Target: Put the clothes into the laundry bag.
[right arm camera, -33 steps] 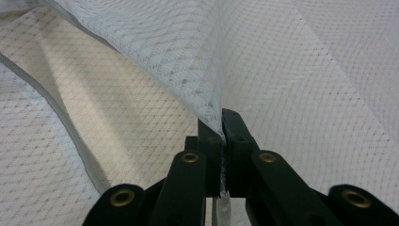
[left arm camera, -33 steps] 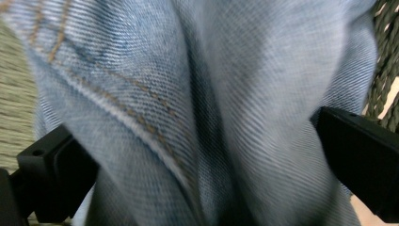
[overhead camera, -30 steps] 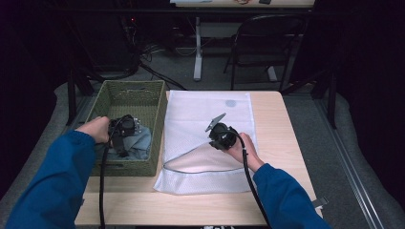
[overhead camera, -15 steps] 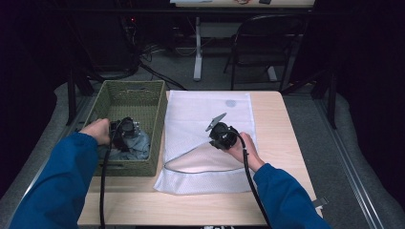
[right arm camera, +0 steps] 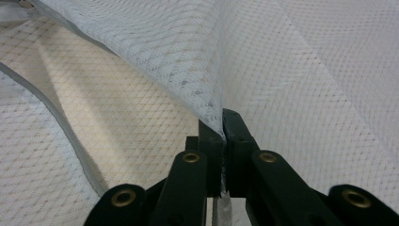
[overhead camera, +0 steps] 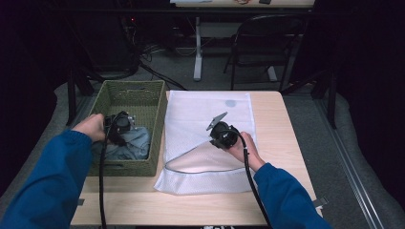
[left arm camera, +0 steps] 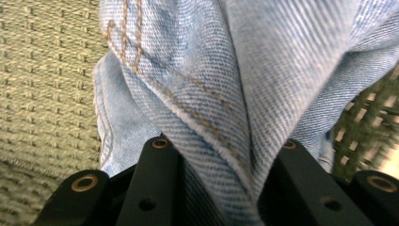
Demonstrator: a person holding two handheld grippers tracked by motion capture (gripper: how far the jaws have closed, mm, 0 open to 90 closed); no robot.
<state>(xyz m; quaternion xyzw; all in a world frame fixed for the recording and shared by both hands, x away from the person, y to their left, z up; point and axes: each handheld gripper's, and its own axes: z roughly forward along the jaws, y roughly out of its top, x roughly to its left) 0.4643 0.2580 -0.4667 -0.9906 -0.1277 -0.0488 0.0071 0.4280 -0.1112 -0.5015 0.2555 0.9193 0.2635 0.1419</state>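
Light blue jeans (overhead camera: 129, 144) lie bunched in a green woven basket (overhead camera: 131, 93) at the table's left. My left gripper (overhead camera: 119, 129) is inside the basket, shut on a fold of the denim (left arm camera: 216, 108), which fills the space between its jaws. A white mesh laundry bag (overhead camera: 210, 107) lies flat on the table's middle with its grey-edged mouth (overhead camera: 191, 169) open toward the front. My right gripper (overhead camera: 220, 133) is shut on the bag's upper mesh layer (right arm camera: 211, 94) and holds it lifted off the lower layer.
The wooden table (overhead camera: 277, 119) has bare room to the right of the bag and along its front edge. A black chair (overhead camera: 267, 43) and a desk leg (overhead camera: 197, 47) stand on the floor beyond the table.
The left gripper has shifted slightly within the basket while gripping the jeans. The right gripper stays put, holding the mesh up.
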